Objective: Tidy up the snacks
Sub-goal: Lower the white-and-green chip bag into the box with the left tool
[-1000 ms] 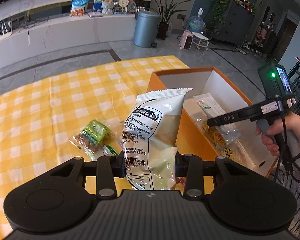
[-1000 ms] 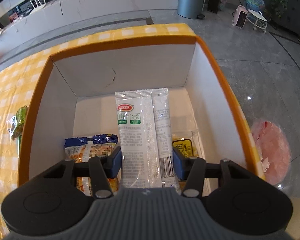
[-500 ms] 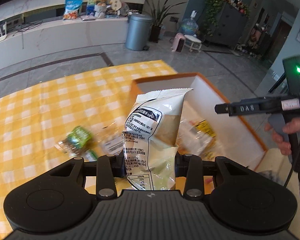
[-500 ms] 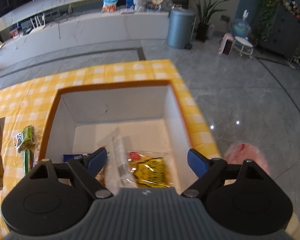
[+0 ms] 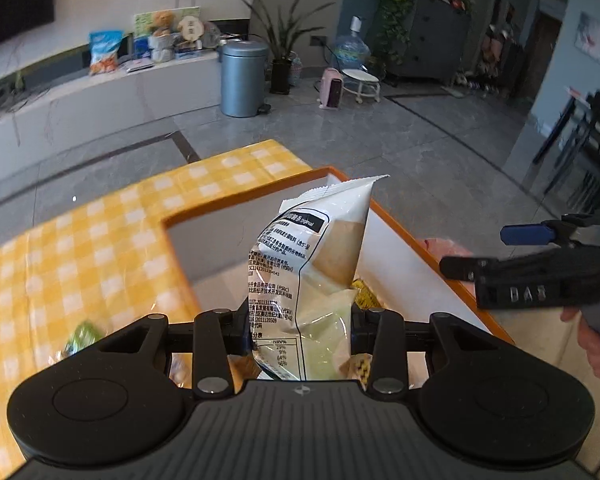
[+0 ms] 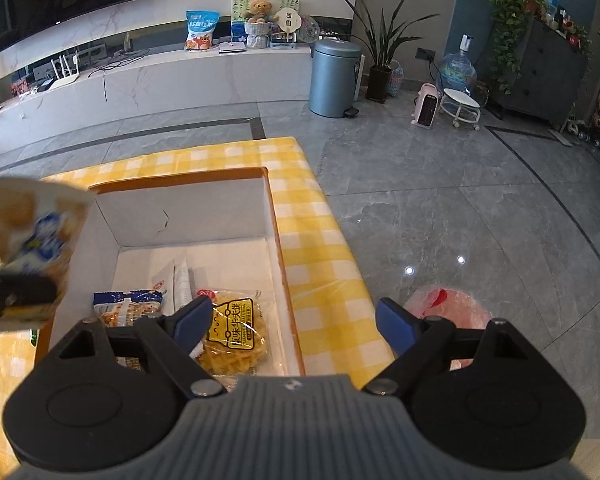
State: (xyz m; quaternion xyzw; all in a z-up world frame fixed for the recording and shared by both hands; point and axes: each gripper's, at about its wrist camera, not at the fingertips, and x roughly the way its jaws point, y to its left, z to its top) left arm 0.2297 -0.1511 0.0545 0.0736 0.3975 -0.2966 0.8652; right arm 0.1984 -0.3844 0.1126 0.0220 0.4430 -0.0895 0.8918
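My left gripper is shut on a white snack bag and holds it upright above the orange box. The bag also shows at the left of the right wrist view. My right gripper is open and empty, raised over the right side of the orange box. It also shows in the left wrist view. Inside the box lie a yellow waffle pack, a blue-topped snack pack and a white stick pack.
The box stands on a yellow checked tablecloth near the table's right edge. A green snack pack lies on the cloth left of the box. A pink object lies on the grey floor beyond the edge.
My right gripper let go of the white stick pack in the box, opened and rose. My left gripper carried the white bag to the right, from over the cloth to over the box.
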